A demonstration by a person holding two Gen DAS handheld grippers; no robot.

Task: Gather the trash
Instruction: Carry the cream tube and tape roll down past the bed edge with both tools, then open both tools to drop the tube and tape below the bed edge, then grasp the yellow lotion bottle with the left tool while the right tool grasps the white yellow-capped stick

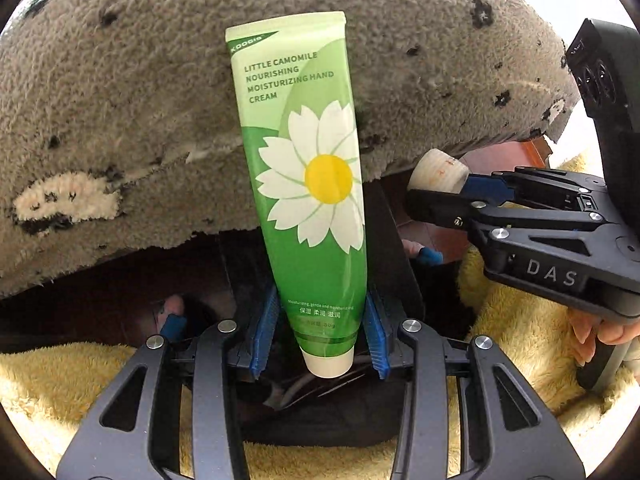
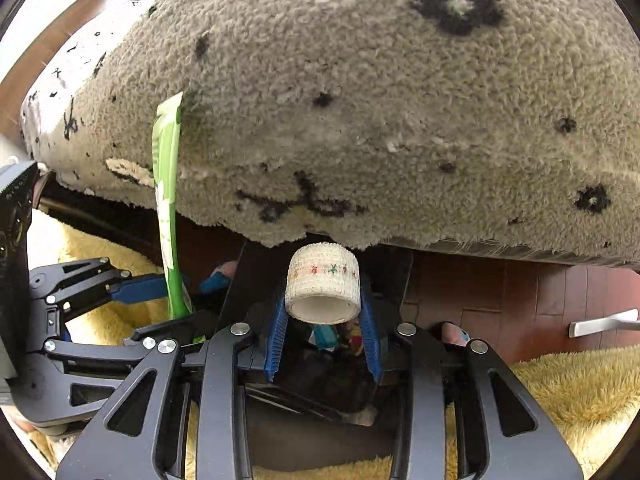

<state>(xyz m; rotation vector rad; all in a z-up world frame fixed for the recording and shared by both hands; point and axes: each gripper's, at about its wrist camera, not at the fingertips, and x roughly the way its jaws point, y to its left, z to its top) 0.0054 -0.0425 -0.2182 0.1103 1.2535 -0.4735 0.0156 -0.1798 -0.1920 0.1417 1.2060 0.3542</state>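
Each tool is a black skeletal linkage with triangular cut-outs and round silver screw heads at the pivots. The left tool (image 1: pixel 320 332) and the right tool (image 2: pixel 325 334) carry ribbed blue finger pads (image 1: pixel 262 332). White letters "DAS" mark one arm at the frame's right.

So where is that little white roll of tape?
The tape roll sits between the right gripper fingers, below the grey rug, right of the green tube.

Right gripper (image 2: pixel 324 320) holds a tape roll (image 2: pixel 323 289) before grey rug (image 2: pixel 380 120).
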